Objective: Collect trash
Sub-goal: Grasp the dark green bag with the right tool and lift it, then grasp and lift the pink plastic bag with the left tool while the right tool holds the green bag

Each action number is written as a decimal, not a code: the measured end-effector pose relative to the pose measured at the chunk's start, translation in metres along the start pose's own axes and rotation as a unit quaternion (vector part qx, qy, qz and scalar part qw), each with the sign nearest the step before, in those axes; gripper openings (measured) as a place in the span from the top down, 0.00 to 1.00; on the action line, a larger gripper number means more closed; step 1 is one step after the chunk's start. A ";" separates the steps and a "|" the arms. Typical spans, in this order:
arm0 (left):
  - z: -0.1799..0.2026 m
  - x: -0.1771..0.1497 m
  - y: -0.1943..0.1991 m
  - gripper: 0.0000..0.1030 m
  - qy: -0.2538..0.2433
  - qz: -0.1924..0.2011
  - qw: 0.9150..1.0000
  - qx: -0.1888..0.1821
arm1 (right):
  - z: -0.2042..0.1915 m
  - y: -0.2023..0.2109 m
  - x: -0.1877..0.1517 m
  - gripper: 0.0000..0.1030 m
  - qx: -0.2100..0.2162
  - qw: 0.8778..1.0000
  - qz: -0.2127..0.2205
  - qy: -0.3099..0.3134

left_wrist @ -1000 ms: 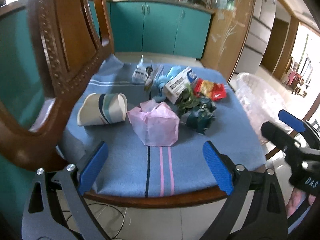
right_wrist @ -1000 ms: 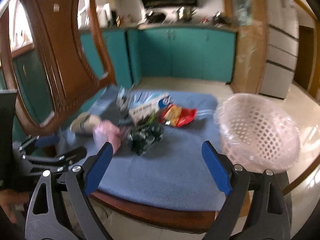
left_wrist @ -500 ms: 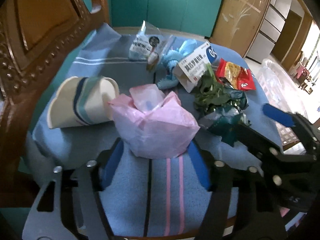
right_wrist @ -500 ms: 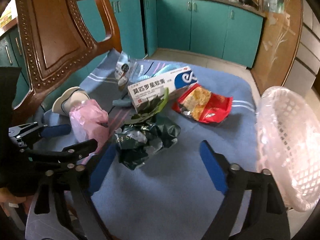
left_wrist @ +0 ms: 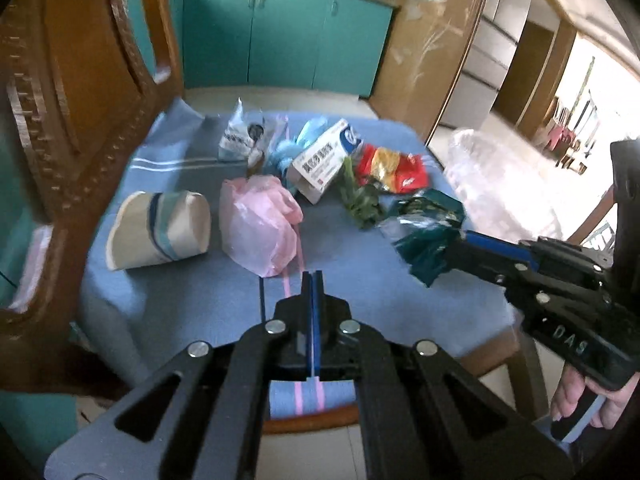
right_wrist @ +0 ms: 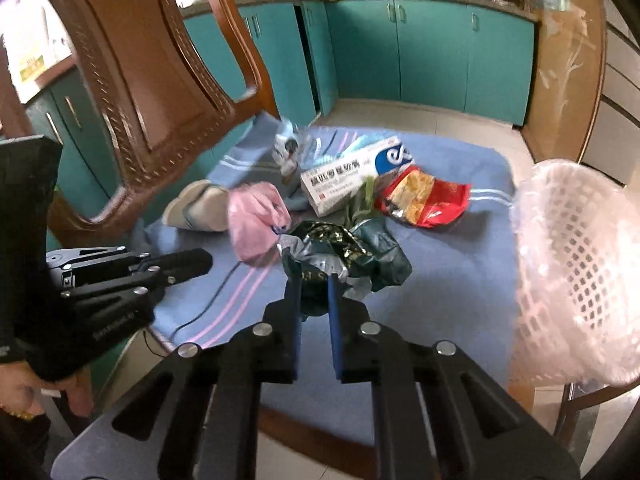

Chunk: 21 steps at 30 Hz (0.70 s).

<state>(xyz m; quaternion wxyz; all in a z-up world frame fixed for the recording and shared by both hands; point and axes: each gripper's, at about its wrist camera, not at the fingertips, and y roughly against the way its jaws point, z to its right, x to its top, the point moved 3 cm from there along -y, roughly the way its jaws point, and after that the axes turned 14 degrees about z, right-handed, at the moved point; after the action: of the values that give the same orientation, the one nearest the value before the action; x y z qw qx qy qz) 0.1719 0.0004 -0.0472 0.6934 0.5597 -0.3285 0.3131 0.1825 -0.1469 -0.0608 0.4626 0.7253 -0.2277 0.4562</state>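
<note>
On the blue cloth (left_wrist: 192, 296), the right gripper (right_wrist: 314, 280), just closing, clamps the dark green wrapper (right_wrist: 352, 252), while the left gripper (left_wrist: 312, 280) has just snapped together holding nothing, near the pink bag (left_wrist: 256, 224).

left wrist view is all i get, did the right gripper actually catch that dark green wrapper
Observer: Yes. From the right wrist view, the right gripper has just been closing, and its blue pads pinch the dark green wrapper.
Operator: whats the pale blur on the right
Observer: A perforated plastic basket with clear film on it, beside the seat.
Operator: left gripper got anything
Observer: No. The left gripper is shut and empty, short of the pink bag.
</note>
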 end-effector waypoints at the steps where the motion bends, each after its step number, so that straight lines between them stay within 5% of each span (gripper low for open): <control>1: -0.004 0.000 0.003 0.98 -0.001 -0.001 1.000 0.004 | 0.001 0.006 -0.001 0.88 0.000 1.000 0.002 -0.004; 2: -0.009 -0.001 0.001 0.90 0.001 -0.003 1.000 0.015 | 0.002 0.010 -0.002 0.88 -0.001 1.000 0.003 -0.007; 3: -0.013 -0.001 -0.001 0.64 0.005 -0.008 1.000 0.026 | 0.003 0.013 -0.003 0.88 -0.001 1.000 0.004 -0.011; 5: -0.019 -0.002 -0.008 0.38 0.011 -0.010 0.999 0.042 | 0.005 0.015 -0.004 0.88 -0.001 1.000 0.007 -0.018; 16: -0.017 0.015 -0.064 0.34 0.009 0.004 0.995 0.100 | 0.008 0.014 -0.006 0.88 0.001 1.000 0.012 -0.029; 21: -0.024 0.016 -0.081 0.68 0.035 -0.012 0.995 0.091 | 0.012 0.014 -0.007 0.88 0.003 0.999 0.009 -0.032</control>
<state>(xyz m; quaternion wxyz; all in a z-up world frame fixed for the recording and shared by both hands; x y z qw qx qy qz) 0.2491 0.0108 -0.0840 0.6545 0.6127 -0.2677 0.3530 0.1738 -0.1642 -0.0628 0.4489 0.7385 -0.2479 0.4378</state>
